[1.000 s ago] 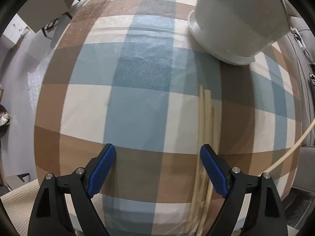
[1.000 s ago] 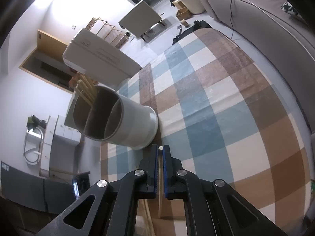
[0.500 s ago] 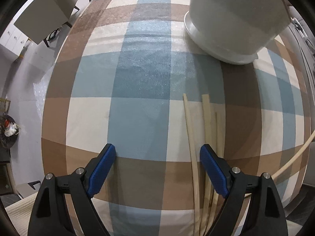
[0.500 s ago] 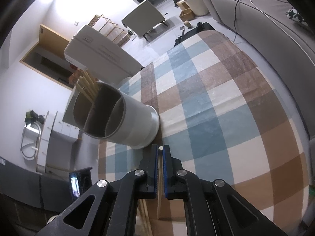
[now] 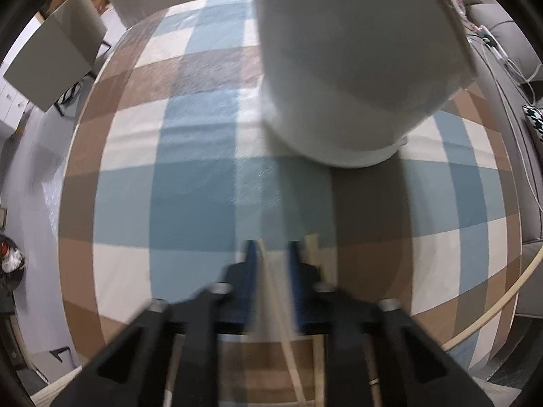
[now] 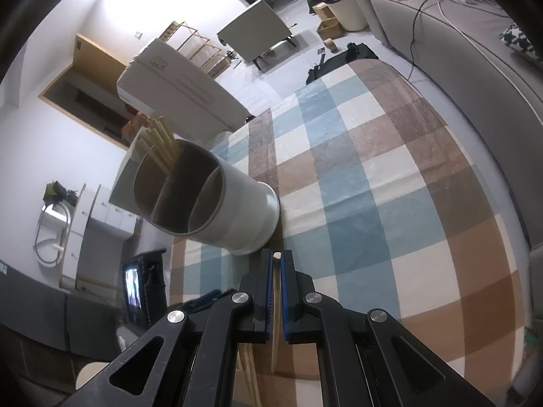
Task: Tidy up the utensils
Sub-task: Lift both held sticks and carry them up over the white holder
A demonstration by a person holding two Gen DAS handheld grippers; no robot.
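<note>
The left claw [image 5: 271, 257] hangs low over the checked cloth [image 5: 190, 183] of the desk, its blue pads narrowed around a pale wooden chopstick [image 5: 276, 291]; motion blur hides whether they actually pinch it. More chopsticks [image 5: 314, 254] lie on the cloth just beside its right pad. The white utensil holder [image 5: 353, 68] stands ahead and to the right.

The right claw [image 6: 277, 271] is clamped on a single chopstick [image 6: 277, 255], whose tip pokes out between the pads. The holder [image 6: 217, 210] stands near, ahead-left, divided inside, with several chopsticks [image 6: 159, 146] leaning in its far compartment.
</note>
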